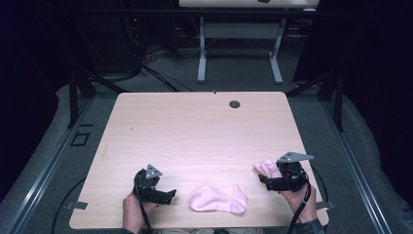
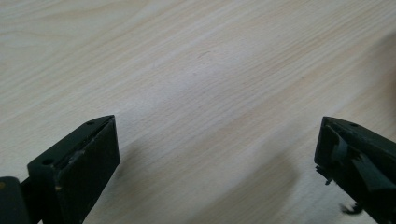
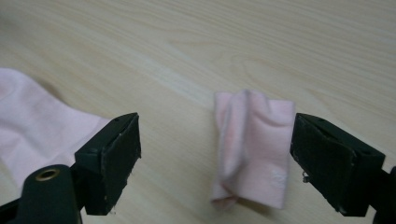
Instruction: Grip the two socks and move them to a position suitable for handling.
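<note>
A pink sock [image 1: 219, 199] lies flat near the table's front edge, between my two grippers. A second pink sock [image 1: 266, 167], bunched and folded, lies just beside my right gripper [image 1: 267, 179]. In the right gripper view this folded sock [image 3: 254, 149] sits on the wood between the wide-apart jaws of my right gripper [image 3: 215, 122], nearer the right jaw, and the flat sock [image 3: 28, 135] shows at the left. My left gripper [image 1: 167, 194] rests at the front left, open, with bare wood between its jaws [image 2: 215, 128].
The light wooden table [image 1: 195, 126] has a dark round grommet [image 1: 234, 104] near its far edge. Beyond it stand the white legs of another desk [image 1: 201, 53] and cables on the grey floor. A hand [image 1: 132, 210] holds each gripper at the front edge.
</note>
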`<action>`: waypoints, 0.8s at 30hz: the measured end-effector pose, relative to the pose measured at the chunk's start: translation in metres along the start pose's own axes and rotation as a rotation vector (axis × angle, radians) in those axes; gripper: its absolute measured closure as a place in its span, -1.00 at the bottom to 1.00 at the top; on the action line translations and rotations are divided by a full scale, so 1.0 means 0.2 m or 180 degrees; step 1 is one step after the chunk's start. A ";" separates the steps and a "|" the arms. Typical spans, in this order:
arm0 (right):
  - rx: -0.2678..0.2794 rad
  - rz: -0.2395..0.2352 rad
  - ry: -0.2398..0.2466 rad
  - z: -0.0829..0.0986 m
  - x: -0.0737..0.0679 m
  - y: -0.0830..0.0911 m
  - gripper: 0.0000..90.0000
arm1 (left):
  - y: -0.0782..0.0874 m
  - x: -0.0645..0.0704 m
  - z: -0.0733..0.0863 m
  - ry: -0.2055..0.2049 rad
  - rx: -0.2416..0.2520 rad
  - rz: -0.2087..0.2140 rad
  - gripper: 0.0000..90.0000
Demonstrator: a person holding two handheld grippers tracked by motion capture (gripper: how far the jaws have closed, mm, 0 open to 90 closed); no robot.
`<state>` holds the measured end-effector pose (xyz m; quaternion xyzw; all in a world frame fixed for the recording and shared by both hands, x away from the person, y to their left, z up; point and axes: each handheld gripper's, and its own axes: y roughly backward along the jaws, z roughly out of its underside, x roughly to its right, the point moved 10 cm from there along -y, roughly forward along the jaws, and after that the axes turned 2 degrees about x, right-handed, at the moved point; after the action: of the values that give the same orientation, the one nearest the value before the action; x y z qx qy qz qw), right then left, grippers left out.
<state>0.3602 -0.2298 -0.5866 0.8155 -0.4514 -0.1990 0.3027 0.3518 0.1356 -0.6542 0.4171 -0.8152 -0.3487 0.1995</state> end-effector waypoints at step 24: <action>-0.0454 0.0241 -0.0261 0.15 0.19 -0.20 0.13 | -0.03 -0.03 0.02 -0.0046 0.0248 -0.0119 -1.00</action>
<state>0.3867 -0.2554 -0.6380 0.7654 -0.4785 -0.2522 0.3486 0.3556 0.1396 -0.6625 0.4372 -0.8217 -0.3233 0.1707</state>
